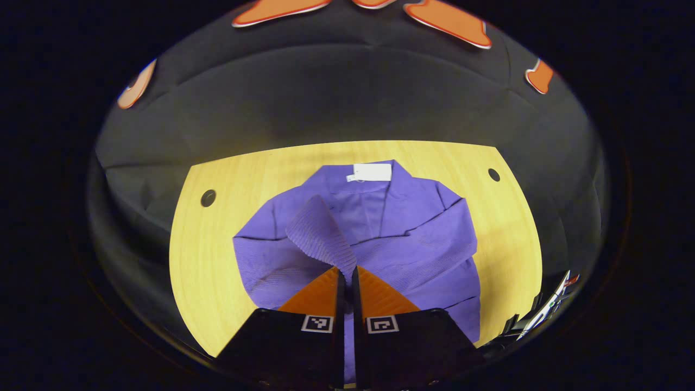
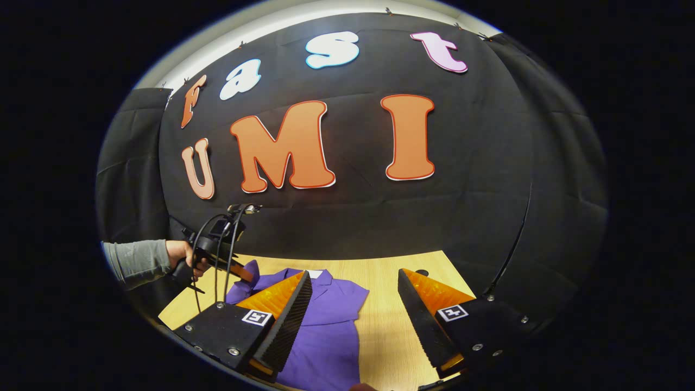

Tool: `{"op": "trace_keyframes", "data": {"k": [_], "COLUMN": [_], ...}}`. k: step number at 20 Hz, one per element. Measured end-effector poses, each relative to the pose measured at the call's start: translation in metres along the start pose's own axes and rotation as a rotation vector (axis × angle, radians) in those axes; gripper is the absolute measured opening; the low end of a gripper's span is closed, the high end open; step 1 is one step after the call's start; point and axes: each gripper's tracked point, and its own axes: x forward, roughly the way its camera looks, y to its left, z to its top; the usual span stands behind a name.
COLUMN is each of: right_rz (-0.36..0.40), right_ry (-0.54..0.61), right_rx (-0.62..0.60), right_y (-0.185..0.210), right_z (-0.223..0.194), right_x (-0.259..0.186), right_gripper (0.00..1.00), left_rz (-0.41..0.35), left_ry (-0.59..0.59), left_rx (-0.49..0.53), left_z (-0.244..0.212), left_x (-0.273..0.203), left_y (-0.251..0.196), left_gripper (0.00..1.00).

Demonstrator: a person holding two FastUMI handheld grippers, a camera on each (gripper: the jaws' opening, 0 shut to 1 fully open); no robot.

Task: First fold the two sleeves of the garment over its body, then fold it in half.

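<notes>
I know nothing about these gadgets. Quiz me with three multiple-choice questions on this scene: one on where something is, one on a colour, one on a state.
1. Where does the garment lie?
A. on the wooden table
B. on the floor
C. on a chair

2. What colour is the garment?
A. green
B. purple
C. white

3. How do the two grippers stand?
A. both open
B. left gripper shut on the sleeve, right gripper open
C. both shut on cloth

Answers:
1 A: pale wood shows all around the cloth.
2 B: it is purple in both views.
3 B: the left fingers pinch the lifted sleeve; the right fingers stand wide apart.
</notes>
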Motion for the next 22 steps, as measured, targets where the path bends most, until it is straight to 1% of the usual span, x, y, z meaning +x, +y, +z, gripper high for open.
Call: {"op": "trace_keyframes", "data": {"k": [5, 8, 10, 11, 12, 13, 14, 15, 17, 19, 20, 22], "right_rz": [-0.031, -0.055, -0.061, -0.069, -0.074, -0.082, -0.079, -0.08, -0.076, -0.073, -0.073, -0.071], "right_ry": [0.019, 0.025, 0.03, 0.032, 0.037, 0.042, 0.045, 0.048, 0.053, 0.05, 0.05, 0.046], "right_rx": [0.017, 0.037, 0.051, 0.049, 0.046, 0.044, 0.047, 0.05, 0.05, 0.042, 0.037, 0.023], "right_y": [-0.02, -0.032, -0.036, -0.039, -0.04, -0.041, -0.041, -0.04, -0.038, -0.033, -0.03, -0.024], "right_z": [-0.011, -0.015, -0.019, -0.02, -0.023, -0.024, -0.026, -0.026, -0.028, -0.029, -0.029, -0.029], "right_x": [-0.004, -0.008, -0.011, -0.012, -0.011, -0.011, -0.011, -0.011, -0.009, -0.005, -0.002, 0.003], "right_gripper": [0.95, 0.95, 0.95, 0.95, 0.95, 0.95, 0.95, 0.95, 0.95, 0.95, 0.95, 0.95], "left_rz": [-0.059, -0.063, -0.061, -0.081, -0.103, -0.138, -0.175, -0.228, -0.279, -0.267, -0.245, -0.209], "left_ry": [0.015, 0.029, 0.045, 0.037, 0.028, 0.013, -0.003, -0.022, -0.073, -0.142, -0.175, -0.254], "left_rx": [0.101, 0.158, 0.184, 0.183, 0.181, 0.18, 0.183, 0.187, 0.21, 0.236, 0.243, 0.229], "left_z": [0.012, 0.014, 0.011, 0.011, 0.012, 0.013, 0.014, 0.014, 0.017, 0.021, 0.021, 0.023], "left_x": [0.024, 0.042, 0.054, 0.06, 0.063, 0.063, 0.058, 0.051, 0.038, 0.021, 0.01, -0.013], "left_y": [-0.07, -0.104, -0.12, -0.132, -0.144, -0.158, -0.167, -0.18, -0.189, -0.176, -0.165, -0.145], "left_gripper": [0.08, 0.08, 0.1, 0.11, 0.18, 0.17, 0.31, 0.31, 0.59, 0.87, 0.95, 0.95]}}
